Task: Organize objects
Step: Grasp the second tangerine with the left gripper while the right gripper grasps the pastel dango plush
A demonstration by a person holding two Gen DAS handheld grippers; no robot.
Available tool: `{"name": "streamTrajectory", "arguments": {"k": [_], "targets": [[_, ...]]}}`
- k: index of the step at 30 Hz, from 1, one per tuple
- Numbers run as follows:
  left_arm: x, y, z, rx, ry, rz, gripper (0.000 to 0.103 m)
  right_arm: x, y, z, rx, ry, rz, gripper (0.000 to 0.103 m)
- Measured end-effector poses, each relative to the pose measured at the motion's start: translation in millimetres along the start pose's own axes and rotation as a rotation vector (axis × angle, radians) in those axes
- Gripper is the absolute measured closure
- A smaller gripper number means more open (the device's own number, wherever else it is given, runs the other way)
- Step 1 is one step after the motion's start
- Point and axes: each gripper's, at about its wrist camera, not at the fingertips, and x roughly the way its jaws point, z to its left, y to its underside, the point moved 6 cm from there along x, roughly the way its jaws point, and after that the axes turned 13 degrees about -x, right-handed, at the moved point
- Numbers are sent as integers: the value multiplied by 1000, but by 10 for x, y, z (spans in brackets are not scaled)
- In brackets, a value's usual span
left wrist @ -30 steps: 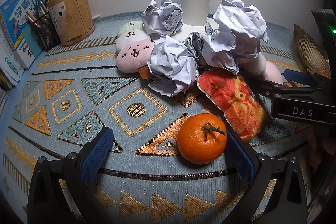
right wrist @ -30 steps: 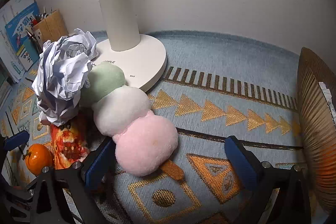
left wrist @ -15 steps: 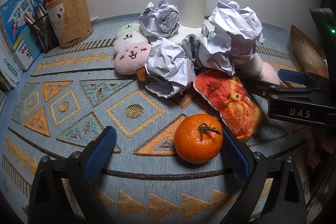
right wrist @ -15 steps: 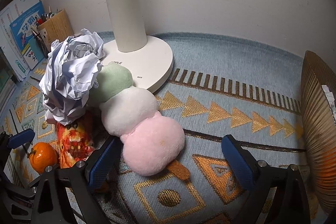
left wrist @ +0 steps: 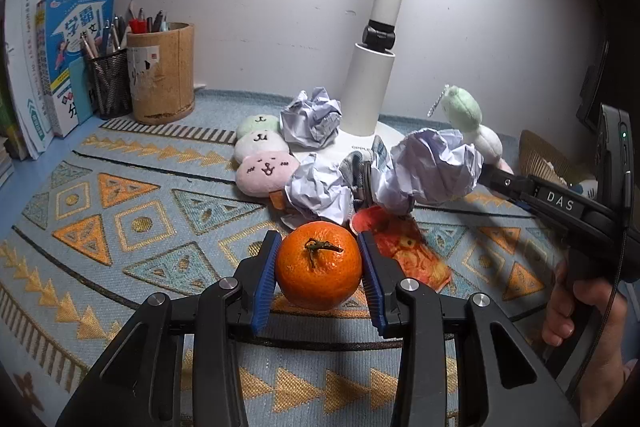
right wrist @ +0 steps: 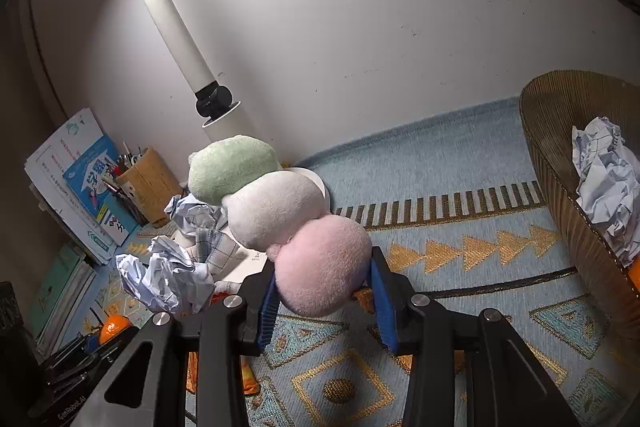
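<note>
My left gripper point(left wrist: 319, 269) is shut on an orange mandarin point(left wrist: 319, 264), held over the patterned mat point(left wrist: 120, 227). My right gripper point(right wrist: 322, 281) is shut on the pink ball of a three-ball plush skewer point(right wrist: 276, 211) and holds it lifted and tilted; the skewer also shows in the left wrist view point(left wrist: 470, 121). A second plush skewer with faces point(left wrist: 262, 157) lies on the mat. Crumpled paper balls point(left wrist: 434, 171) point(left wrist: 316, 191) point(left wrist: 310, 117) and a red-orange snack packet point(left wrist: 408, 251) lie near the lamp base point(left wrist: 372, 135).
A white desk lamp point(right wrist: 176, 39) stands at the back. A cork pen holder point(left wrist: 162, 79), a mesh pen cup point(left wrist: 108, 83) and books point(left wrist: 60, 59) stand at the back left. A woven basket point(right wrist: 576, 187) at the right holds crumpled paper point(right wrist: 604, 183).
Both grippers closed: the left on the mandarin, the right on the plush skewer. Both were lifted off the mat, and the skewer now tilts upward.
</note>
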Motion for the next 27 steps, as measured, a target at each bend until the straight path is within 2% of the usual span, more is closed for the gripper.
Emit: {"name": "streamTrajectory", "arguments": {"k": [4,27], "targets": [[-132,-41,64,-44,15,-63,67,-131,-28,54,-20,18,-41,63],[-135,-19,-22,1,8,-67,67,-233,-25,12,22,58,-60,63]]}}
